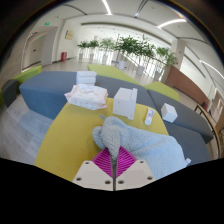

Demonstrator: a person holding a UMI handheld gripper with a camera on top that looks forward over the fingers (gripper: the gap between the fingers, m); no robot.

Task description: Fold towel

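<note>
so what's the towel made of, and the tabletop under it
The towel looks like soft woven or terry cloth, light blue-grey and matte: it bunches into rounded folds, and the gripper has pinched a corner between its fingers. The tabletop looks like a hard, smooth laminate or painted board in yellow, flat with an even, slightly glossy face. Neither is certain from the look alone.

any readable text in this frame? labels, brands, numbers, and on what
None readable.
White box: no print can be made out.
Small white items beyond it: markings, if any, too small to read.
Crumpled white cloth: blank.
Towel, pinched in the claw: no tag visible.
</note>
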